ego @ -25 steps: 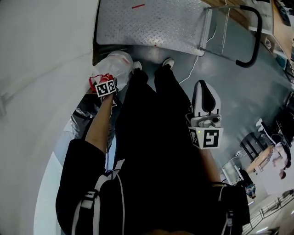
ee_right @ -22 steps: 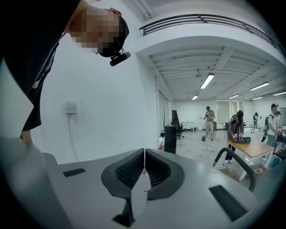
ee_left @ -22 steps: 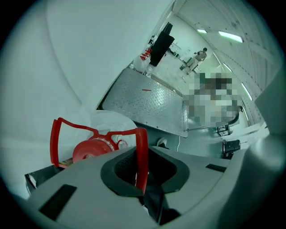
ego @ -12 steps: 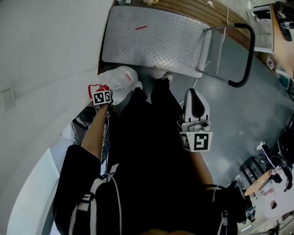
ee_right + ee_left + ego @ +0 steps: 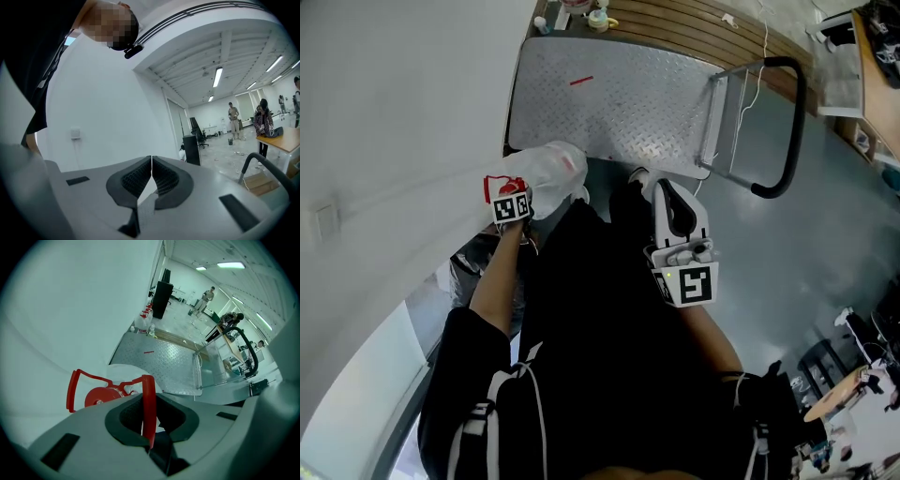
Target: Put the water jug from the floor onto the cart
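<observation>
Left gripper view is showing the left gripper (image 5: 149,427) clamping the red handle (image 5: 148,399) of the water jug (image 5: 551,173). The strap is running straight down between the two dark pads, and the jaws are easing open around it at this moment. Just beyond the pads, the red cap (image 5: 101,397) is sitting at the top of the jug's neck, so the jug is hanging neck-up beneath the gripper with its long axis close to vertical.

From the head view, the translucent body is hanging clear of the floor, beside the white wall (image 5: 384,141) and in front of the person's left leg. It is lying right at the near edge of the cart's steel deck (image 5: 619,94). Whether it is already over the plate or just short of it cannot be told from these angles. The deck is stretching away ahead and to the right of the jug, with the push bar (image 5: 787,122) rising at its far right end.

On the other side of the legs, the right gripper (image 5: 151,171) is pointing roughly level with its jaws pressed together on nothing, taking no part in the carry. By this reading the left hand is doing the work alone, and the coming move is depending on getting the jug forward over the deck's near edge before setting it down.
</observation>
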A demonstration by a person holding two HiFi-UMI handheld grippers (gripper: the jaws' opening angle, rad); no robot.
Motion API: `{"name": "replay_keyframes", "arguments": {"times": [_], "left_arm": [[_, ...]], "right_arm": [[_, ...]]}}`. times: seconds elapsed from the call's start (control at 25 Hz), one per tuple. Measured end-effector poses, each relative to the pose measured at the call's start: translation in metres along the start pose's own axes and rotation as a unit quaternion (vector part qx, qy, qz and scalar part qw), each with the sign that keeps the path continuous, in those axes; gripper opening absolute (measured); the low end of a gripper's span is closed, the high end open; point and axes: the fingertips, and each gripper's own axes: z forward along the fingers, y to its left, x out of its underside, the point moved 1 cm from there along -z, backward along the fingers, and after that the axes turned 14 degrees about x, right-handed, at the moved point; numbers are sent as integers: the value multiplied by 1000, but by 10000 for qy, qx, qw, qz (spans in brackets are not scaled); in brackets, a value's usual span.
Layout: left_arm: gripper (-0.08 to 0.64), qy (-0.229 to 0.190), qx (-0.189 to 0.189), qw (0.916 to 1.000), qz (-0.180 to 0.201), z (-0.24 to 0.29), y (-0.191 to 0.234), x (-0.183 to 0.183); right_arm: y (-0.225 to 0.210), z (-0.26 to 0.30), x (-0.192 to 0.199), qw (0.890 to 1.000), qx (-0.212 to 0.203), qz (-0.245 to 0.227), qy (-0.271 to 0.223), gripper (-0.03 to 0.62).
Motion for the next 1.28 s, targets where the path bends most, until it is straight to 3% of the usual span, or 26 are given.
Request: {"name": "replay_keyframes", "arguments": {"times": [0.4,0.6,0.76,0.96,1.28], "left_arm": [[61,-591,295,9977,178,17,-58,-92],[61,-419,453,9971,447,41,-81,-126],[61,-253,642,9950,716,66,-96,-157],[61,-48,898,9932,745,101,-111,-195],[61,-2,1176,9904,724,135,-133,-249]], "right_arm": [[-48,13,-6,9999,18,126,12,18],[-52,16,-9,9998,165,79,1,19],[-65,23,-11,9983,576,58,15,18],[-71,37,-19,9944,1056,58,14,18],[-70,62,-29,9903,1382,-25,-110,18]]}}
